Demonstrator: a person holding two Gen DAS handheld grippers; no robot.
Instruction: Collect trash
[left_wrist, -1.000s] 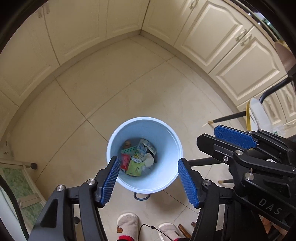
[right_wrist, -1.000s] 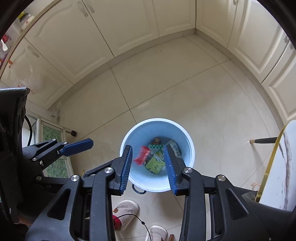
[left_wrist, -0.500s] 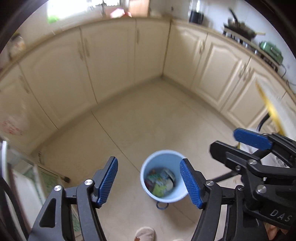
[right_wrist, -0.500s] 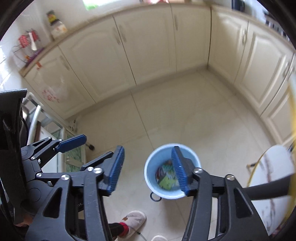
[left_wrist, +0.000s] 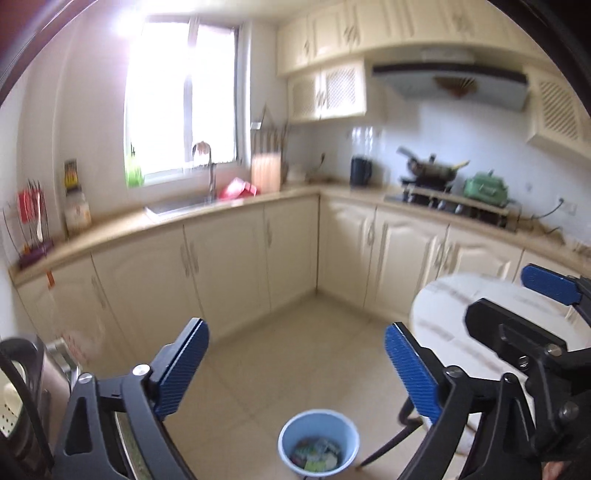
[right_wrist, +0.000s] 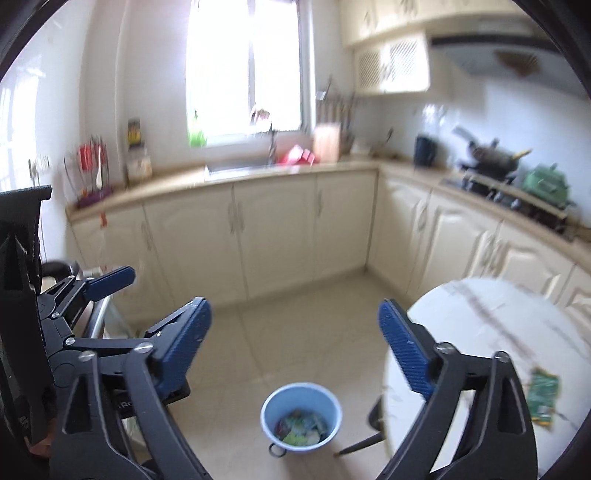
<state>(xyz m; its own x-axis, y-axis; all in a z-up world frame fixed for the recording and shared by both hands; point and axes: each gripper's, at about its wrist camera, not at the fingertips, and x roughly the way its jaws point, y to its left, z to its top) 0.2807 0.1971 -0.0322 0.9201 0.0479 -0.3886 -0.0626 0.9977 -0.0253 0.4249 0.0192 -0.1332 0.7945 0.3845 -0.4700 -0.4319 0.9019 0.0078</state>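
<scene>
Right wrist view: both tongs, the right tongs (right_wrist: 293, 345) and left tongs (left_wrist: 295, 369), have just been opening and gape empty above the blue trash bucket (right_wrist: 301, 419), while a green wrapper (right_wrist: 541, 397) awaits on the marble tabletop (right_wrist: 480, 314).

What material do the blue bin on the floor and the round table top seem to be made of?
The blue bin looks like plastic: one even pale colour, thin smooth wall, soft sheen. The round table top looks like marble or a marble imitation: white, glossy, with brownish veins; blur leaves open which.
</scene>
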